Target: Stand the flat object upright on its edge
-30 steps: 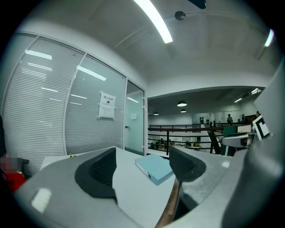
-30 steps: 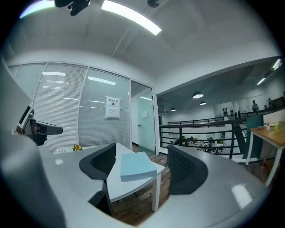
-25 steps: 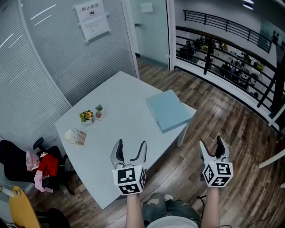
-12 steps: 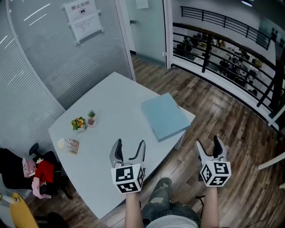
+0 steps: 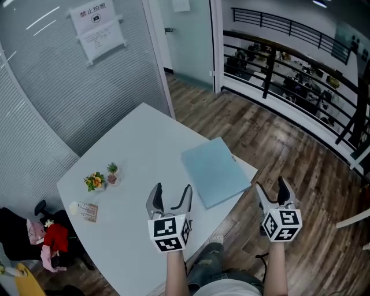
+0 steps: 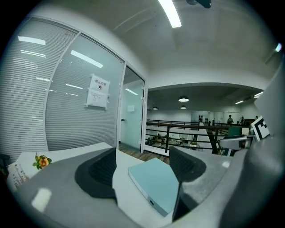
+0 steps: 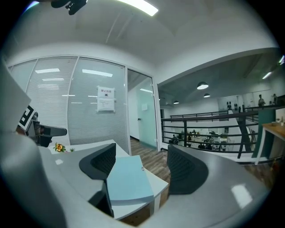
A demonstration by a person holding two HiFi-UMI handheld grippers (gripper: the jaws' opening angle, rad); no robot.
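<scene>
Folder (image 5: pixel 215 171) now closer to left gripper (image 5: pixel 171 188) and right gripper (image 5: pixel 270 184) than before, still flat on table (image 5: pixel 136 144). Both sets of jaws apart, empty.

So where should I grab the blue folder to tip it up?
Probably its near edge, from the person's side: the blue folder lies flat with that edge at the table rim, so a jaw can get under. The right gripper, open, is closest.

I see a white worktop (image 5: pixel 139 144) on a wood-plank floor (image 5: pixel 277 144). A blind-striped glass wall (image 5: pixel 52 98) (paper notice (image 5: pixel 97 30) stuck on) stands beyond its far edge. There is black railing (image 5: pixel 267 72) off its right corner and a strip light (image 6: pixel 171 12) overhead.
</scene>
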